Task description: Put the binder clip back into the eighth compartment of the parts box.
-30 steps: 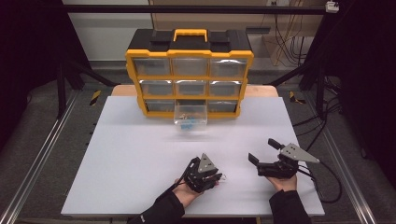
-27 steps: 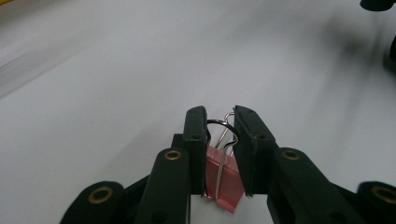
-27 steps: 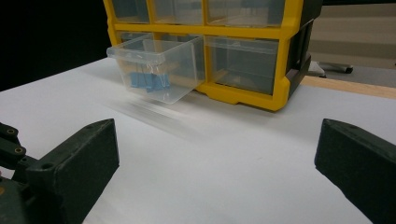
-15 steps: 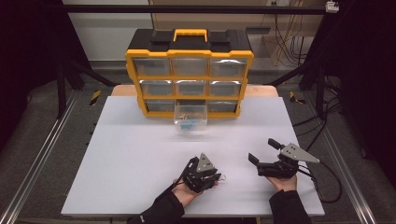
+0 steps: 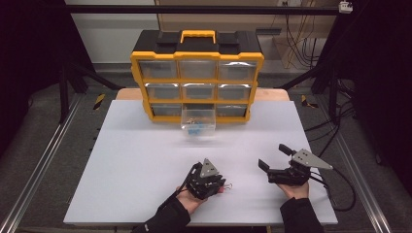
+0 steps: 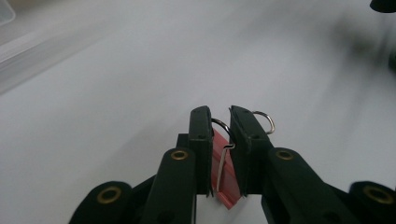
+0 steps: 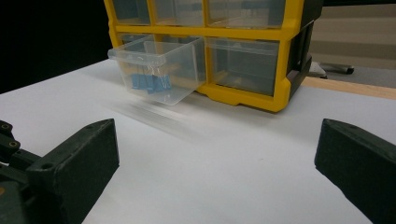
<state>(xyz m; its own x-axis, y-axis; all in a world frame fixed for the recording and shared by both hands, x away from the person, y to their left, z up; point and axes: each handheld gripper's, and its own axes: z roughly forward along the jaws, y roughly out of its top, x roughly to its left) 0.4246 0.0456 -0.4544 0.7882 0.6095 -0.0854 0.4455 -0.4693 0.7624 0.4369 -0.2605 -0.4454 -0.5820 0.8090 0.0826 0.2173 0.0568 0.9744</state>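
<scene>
Item one, your left gripper (image 5: 219, 183): it sits low over the white surface (image 5: 136, 160), well in front of the yellow organizer (image 5: 197, 85). Its jaws have just been closing and now stand nearly together, clamped on a red binder clip (image 6: 223, 179). In the left gripper view the clip's red body is squeezed between the two black pads, and its wire handles (image 6: 266, 120) curl out above the jaw tips. From the high view a small wire loop of the clip (image 5: 226, 185) pokes out at the gripper's right side, just above the surface.

Item two, your right gripper (image 5: 273, 159): it is held to the right of the left gripper, well apart from it and likewise well in front of the organizer. Its jaws stand wide, with nothing between them; in the right gripper view the two black pads (image 7: 79, 163) frame bare white surface.

Item three, the organizer: nine clear drawers in a yellow frame with a black top, at the far edge of the surface. The bottom middle drawer (image 5: 197, 121) is pulled out toward you and tilts slightly down; blue clips (image 7: 149, 82) lie inside it.
</scene>
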